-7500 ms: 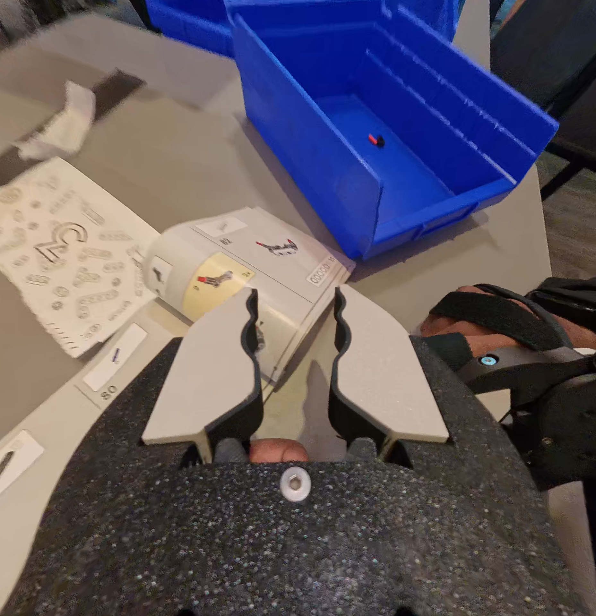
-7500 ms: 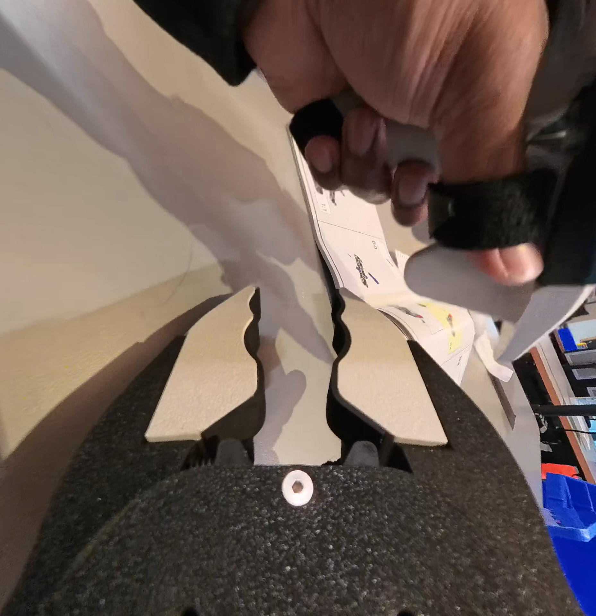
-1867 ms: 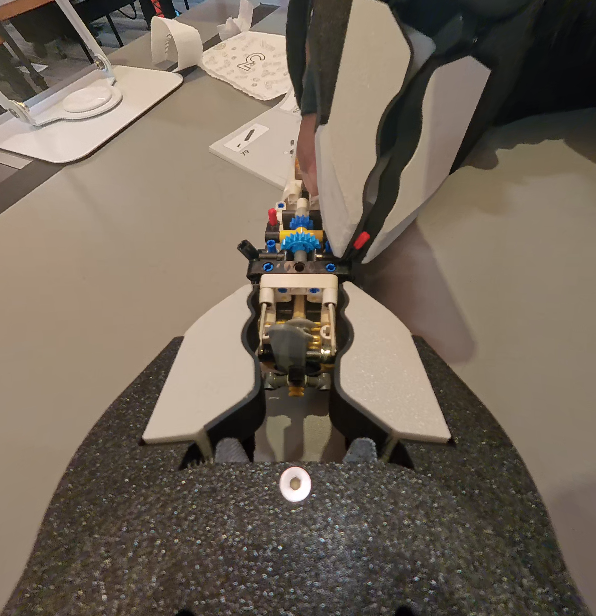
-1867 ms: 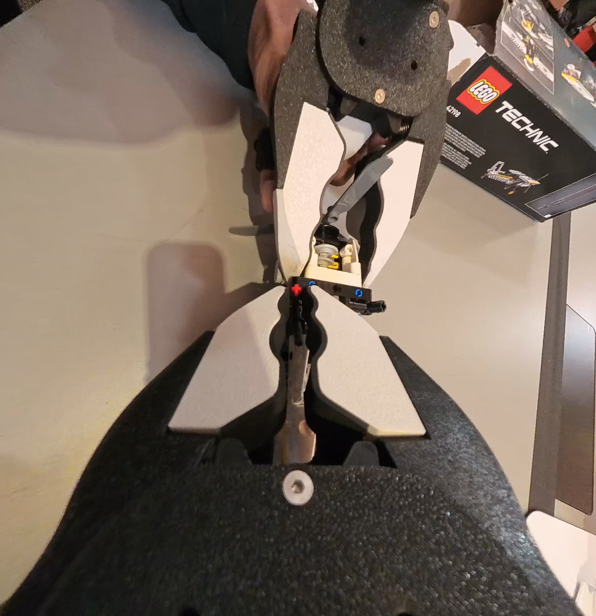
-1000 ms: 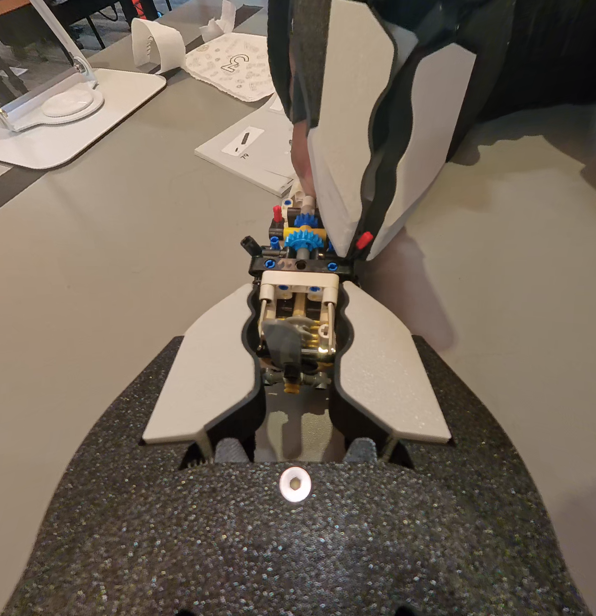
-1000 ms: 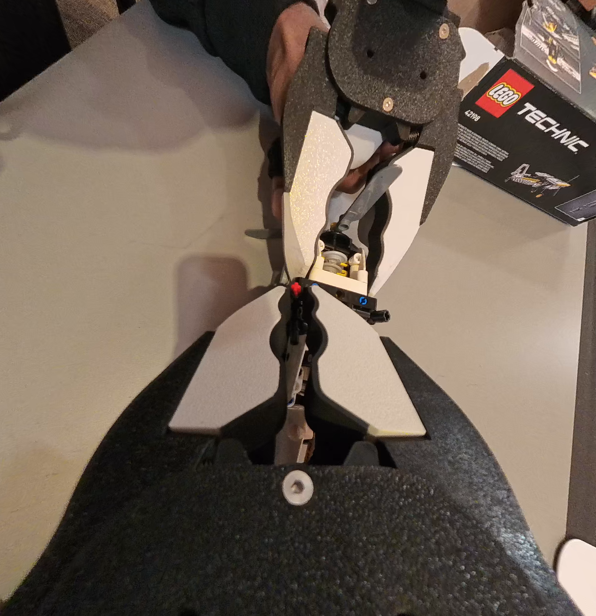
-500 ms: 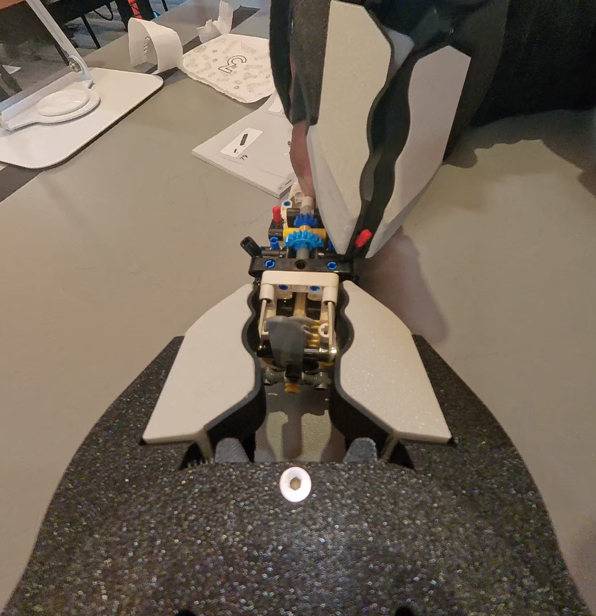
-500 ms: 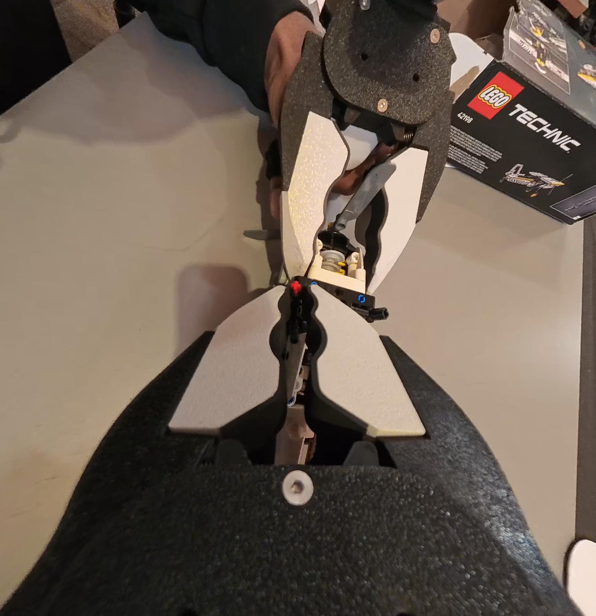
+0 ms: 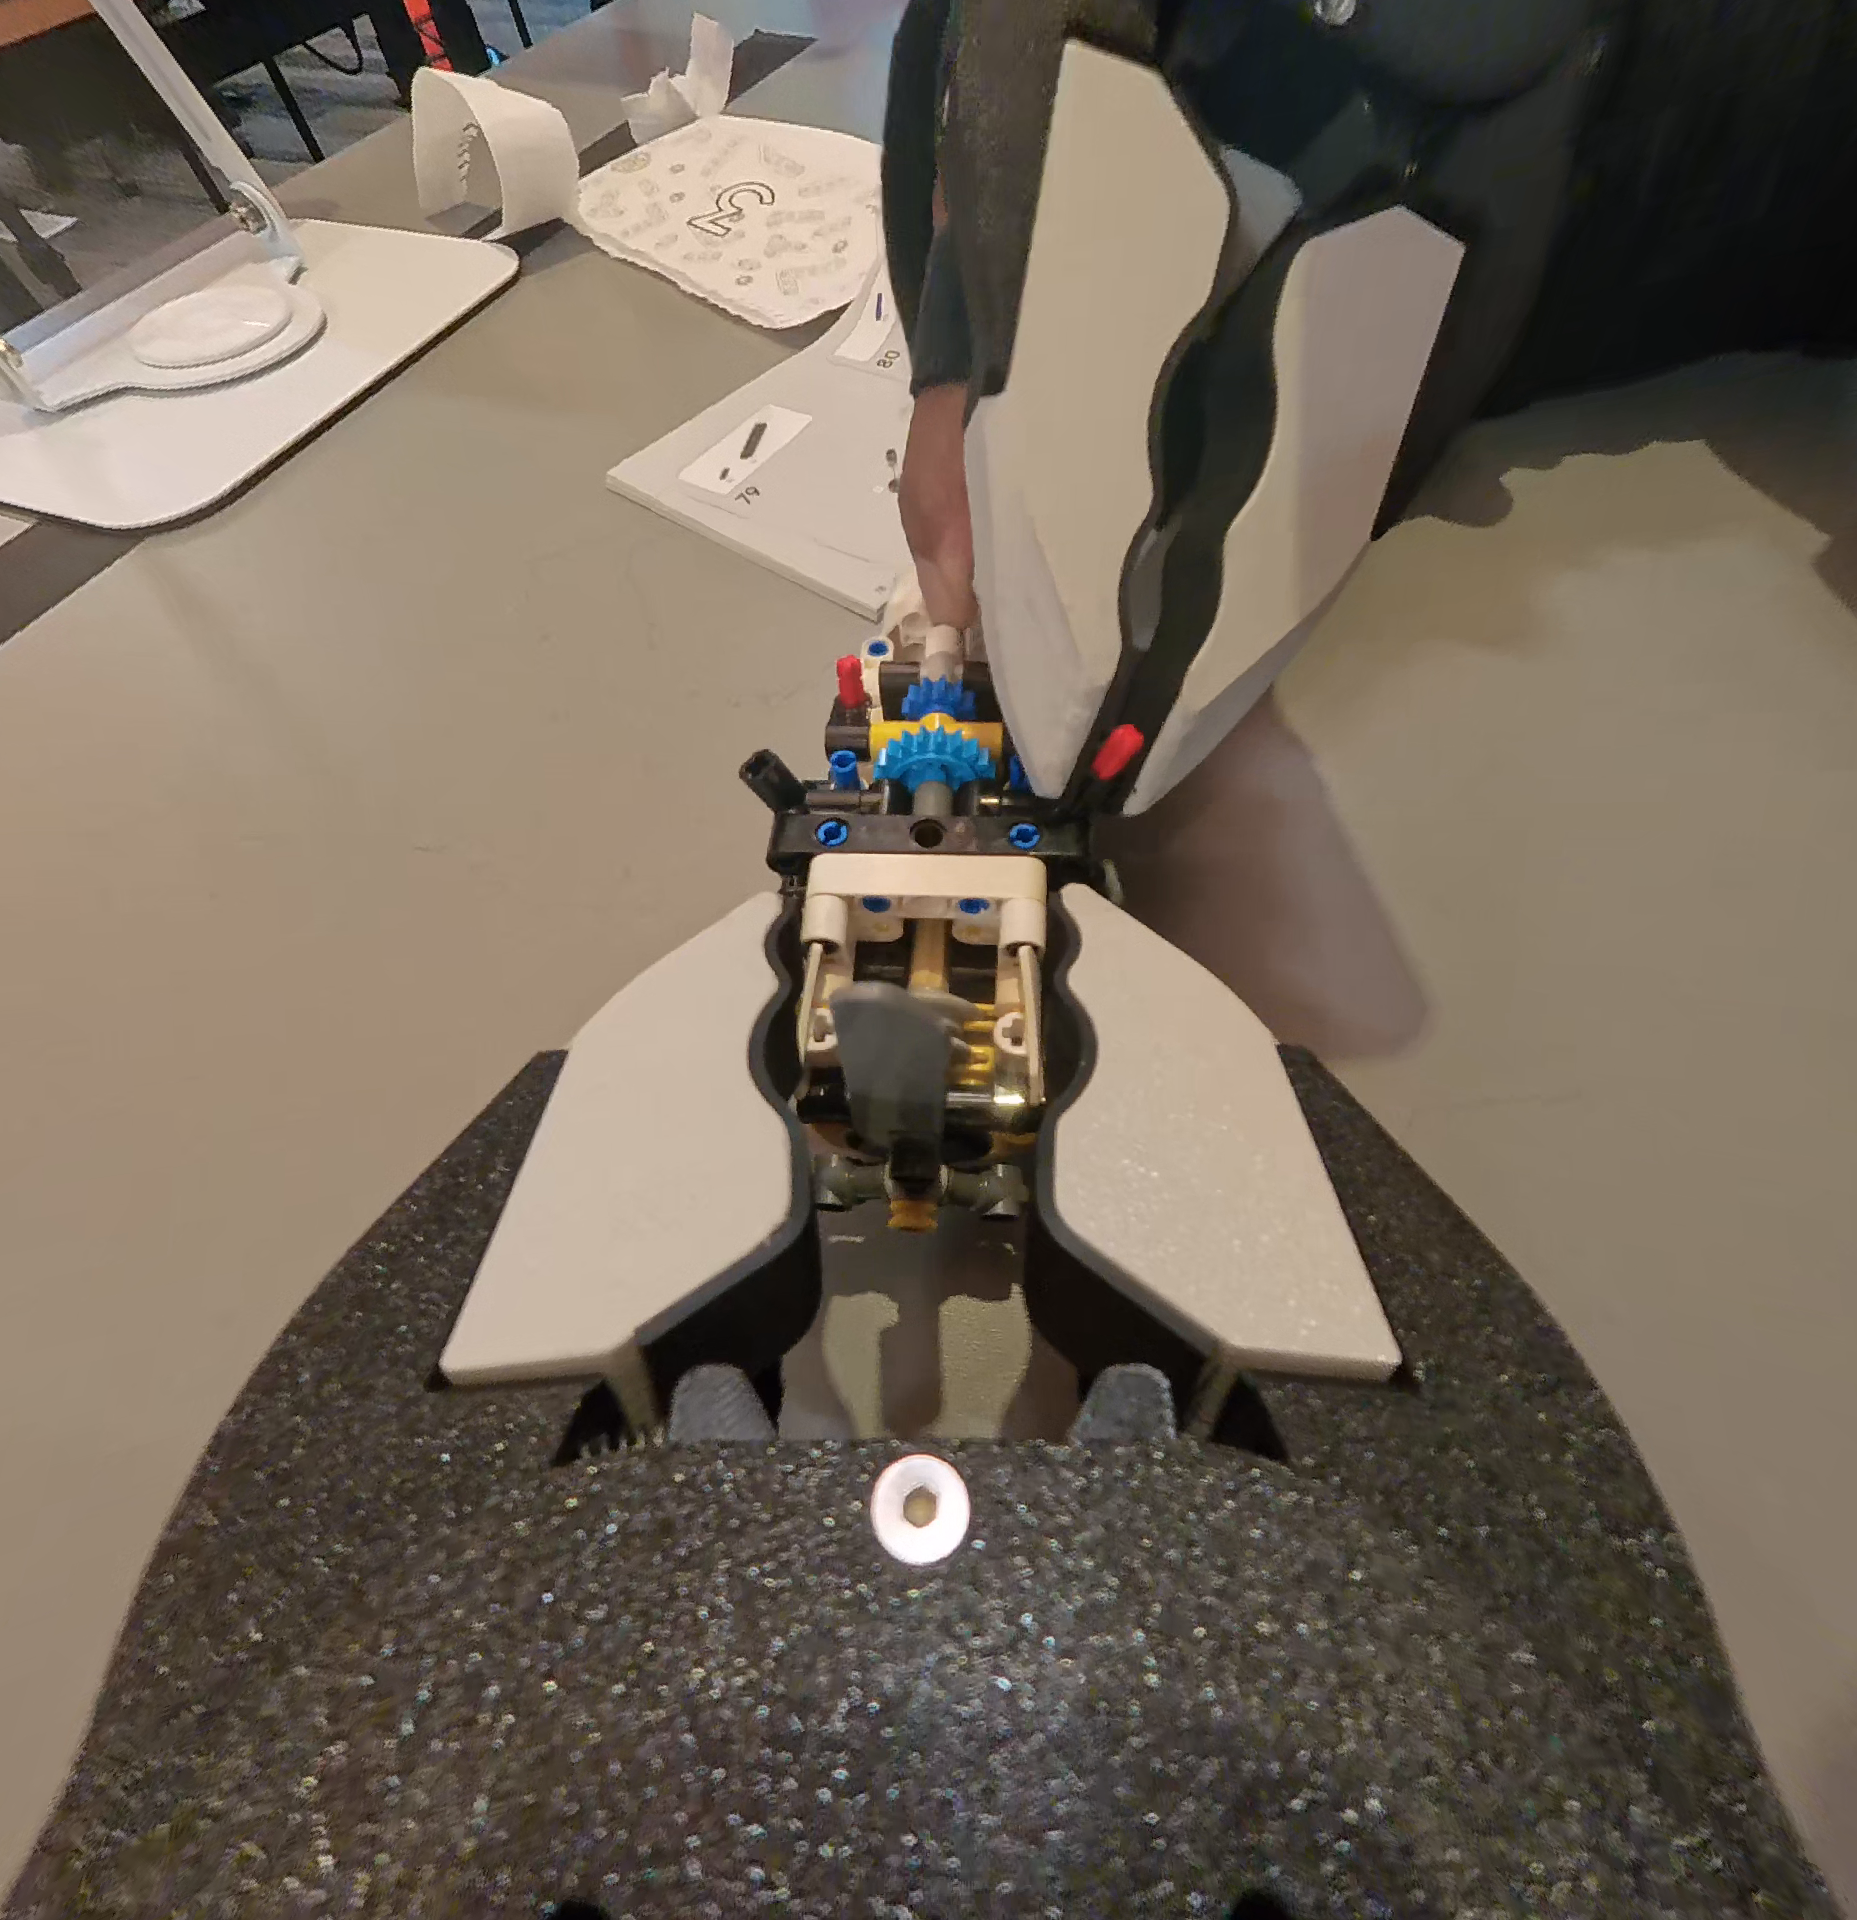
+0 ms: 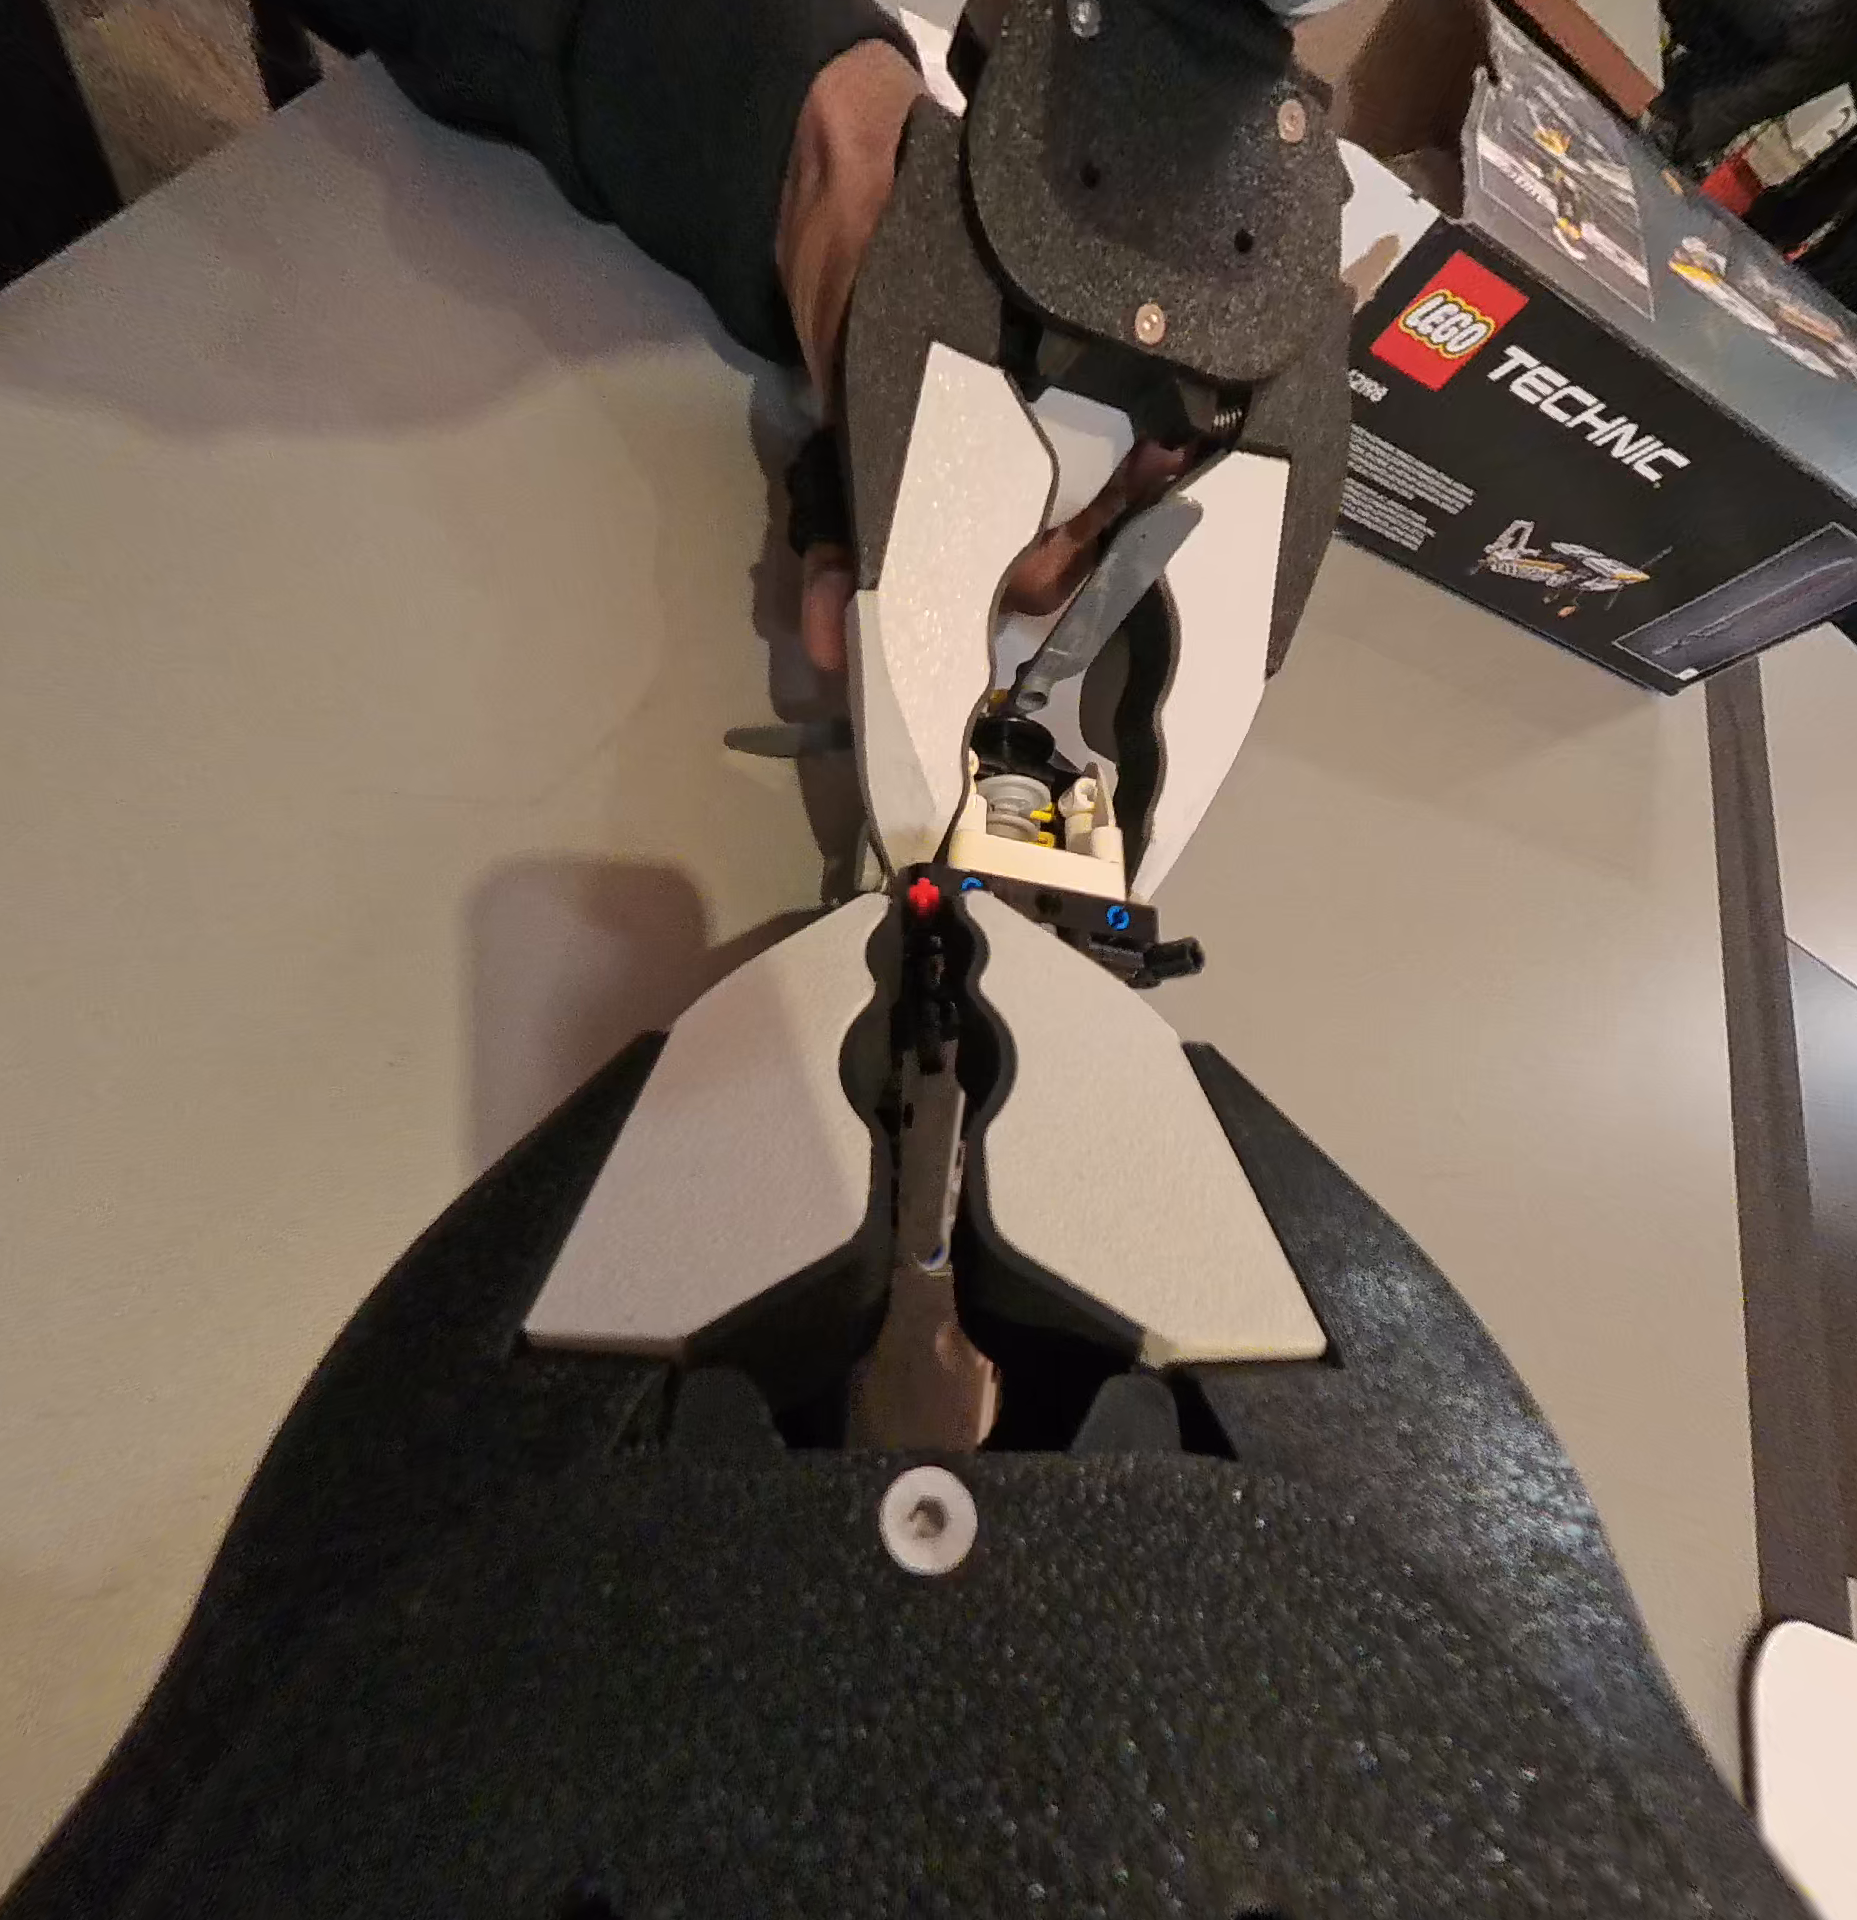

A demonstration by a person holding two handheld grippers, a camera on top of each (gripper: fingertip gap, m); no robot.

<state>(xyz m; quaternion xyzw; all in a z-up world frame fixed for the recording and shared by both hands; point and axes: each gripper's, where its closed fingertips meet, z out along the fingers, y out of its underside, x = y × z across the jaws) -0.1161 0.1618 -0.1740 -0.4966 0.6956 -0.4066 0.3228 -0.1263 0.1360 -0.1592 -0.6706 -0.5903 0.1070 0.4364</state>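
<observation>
Item 1, your left gripper [image 9: 926,914]: its two pale fingers [image 9: 643,1122] clamp the cream-and-black end of a small brick-built mechanism [image 9: 924,997], which hangs just over the grey table [image 9: 384,779]. Your left wrist view shows the pads pressed on both flanks, with a grey paddle piece [image 9: 888,1070] lying on top between them. Only this view shows the blue gears [image 9: 929,764] and the yellow block beyond the black cross-beam [image 9: 924,831].

Item 2, your right gripper [image 10: 929,914]: fingers nearly together, pinched on a thin black part with a red pin [image 10: 922,896] at its tip. That tip meets the end of the black cross-beam. The left wrist view shows the same red pin [image 9: 1116,750] between the right fingers, coming down from above at the beam's right end. A fingertip [image 9: 939,551] touches the far end of the mechanism there.

Item 3, seen in the right wrist view alone: a long grey blade [image 10: 1100,603] rising from the mechanism between the left fingers, a hand [image 10: 830,260] on the left gripper's body, and a dark printed box [image 10: 1589,457] on the table behind.

Item 4, seen in the left wrist view alone, farther off: an open instruction booklet [image 9: 778,488], a white printed paper bag [image 9: 737,229], a curled white strip [image 9: 488,156] and a white stand base [image 9: 228,353].
</observation>
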